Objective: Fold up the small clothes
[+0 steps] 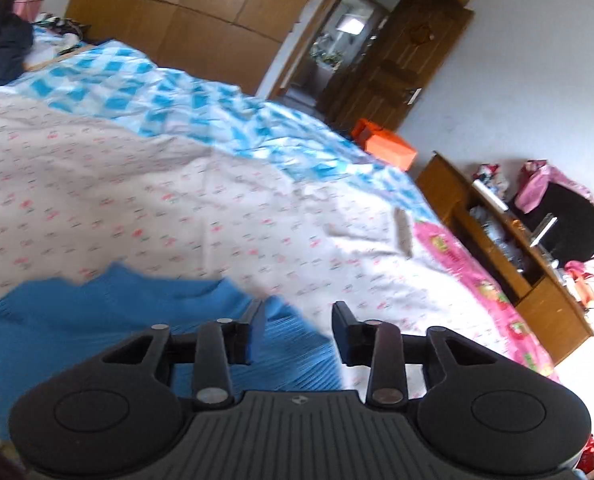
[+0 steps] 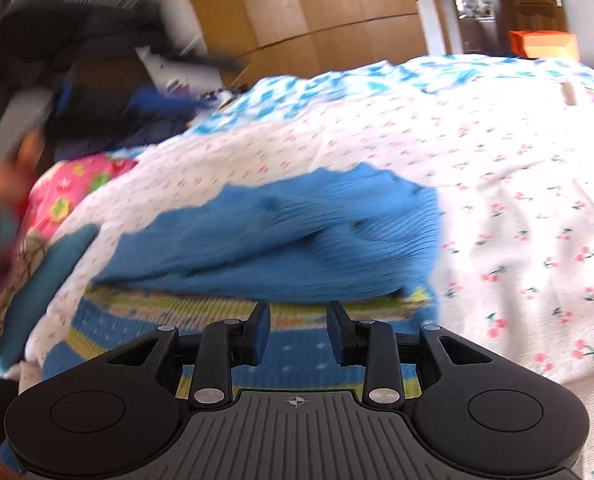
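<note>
A small blue knitted garment (image 1: 97, 320) lies folded over on the white cherry-print bedsheet (image 1: 137, 200). My left gripper (image 1: 299, 308) is open above the garment's right corner, with the cloth under the left finger and no cloth pinched. In the right wrist view the same garment (image 2: 297, 232) shows its blue folded part on top and a patterned blue, yellow and green band (image 2: 217, 312) along the near edge. My right gripper (image 2: 297, 308) is open just over that band, with nothing pressed between its pads.
A blue checked quilt (image 1: 177, 92) covers the far side of the bed, with dark clothes (image 1: 1, 40) piled at its end. Beyond stand a wooden wardrobe (image 1: 201, 12), an orange box (image 1: 385, 144) and a cluttered wooden desk (image 1: 517, 264). A pink sheet (image 1: 477, 272) edges the bed.
</note>
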The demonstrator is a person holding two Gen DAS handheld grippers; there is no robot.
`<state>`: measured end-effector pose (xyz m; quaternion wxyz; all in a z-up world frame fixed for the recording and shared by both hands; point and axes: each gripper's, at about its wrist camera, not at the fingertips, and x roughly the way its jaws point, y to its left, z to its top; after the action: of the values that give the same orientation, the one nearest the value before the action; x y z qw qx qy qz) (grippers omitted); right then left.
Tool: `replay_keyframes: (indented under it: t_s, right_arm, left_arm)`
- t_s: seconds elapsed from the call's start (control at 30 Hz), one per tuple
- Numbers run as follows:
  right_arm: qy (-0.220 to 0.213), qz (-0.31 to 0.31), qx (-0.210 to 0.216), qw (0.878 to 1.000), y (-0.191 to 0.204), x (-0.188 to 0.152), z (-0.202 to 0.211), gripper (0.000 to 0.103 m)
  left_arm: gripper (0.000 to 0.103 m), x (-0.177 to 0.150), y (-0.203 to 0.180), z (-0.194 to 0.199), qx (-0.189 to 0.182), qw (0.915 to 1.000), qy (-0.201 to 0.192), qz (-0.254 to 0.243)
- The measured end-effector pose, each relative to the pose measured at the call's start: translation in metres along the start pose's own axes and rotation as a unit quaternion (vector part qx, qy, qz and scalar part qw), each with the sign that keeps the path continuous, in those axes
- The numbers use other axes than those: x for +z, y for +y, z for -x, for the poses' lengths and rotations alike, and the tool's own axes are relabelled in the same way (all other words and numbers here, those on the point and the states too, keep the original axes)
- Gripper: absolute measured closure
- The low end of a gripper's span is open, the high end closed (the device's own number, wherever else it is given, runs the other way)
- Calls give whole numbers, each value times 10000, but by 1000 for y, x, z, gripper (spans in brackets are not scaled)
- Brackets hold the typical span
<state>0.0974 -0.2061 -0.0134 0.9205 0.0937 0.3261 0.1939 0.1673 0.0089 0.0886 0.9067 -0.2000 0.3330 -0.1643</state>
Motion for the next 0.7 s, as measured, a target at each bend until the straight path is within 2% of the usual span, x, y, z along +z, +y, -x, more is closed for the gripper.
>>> replay_keyframes:
  t_s: [0.07, 0.2, 0.3, 0.4, 0.47, 0.57, 0.7]
  right_arm:
    - [-112, -50, -18, 9999, -5, 4, 1, 69]
    - [-327, -232, -83, 9992, -12, 18, 1, 67]
    - [-351, -421, -239, 9982, -20, 33, -7, 65]
    - [-234, -496, -494, 9973, -23, 48, -16, 65]
    - [-169, -440, -690, 9965, -20, 53, -21, 65]
    - [-21, -557, -803, 9952, -18, 55, -29, 65]
    - [204, -745, -1009, 9919, -19, 57, -40, 65]
  left_arm:
    - [52, -7, 25, 18, 342, 9993, -11, 118]
    - [51, -27, 80, 44, 1128, 9920, -32, 559]
    - [51, -42, 104, 57, 1288, 9878, -216, 853]
    - [51, -49, 112, 54, 1577, 9848, -392, 615]
    - [51, -50, 115, 45, 1633, 9842, -452, 520]
    - [51, -54, 122, 28, 1662, 9840, -367, 531]
    - [51, -76, 133, 9, 1899, 9815, -16, 264]
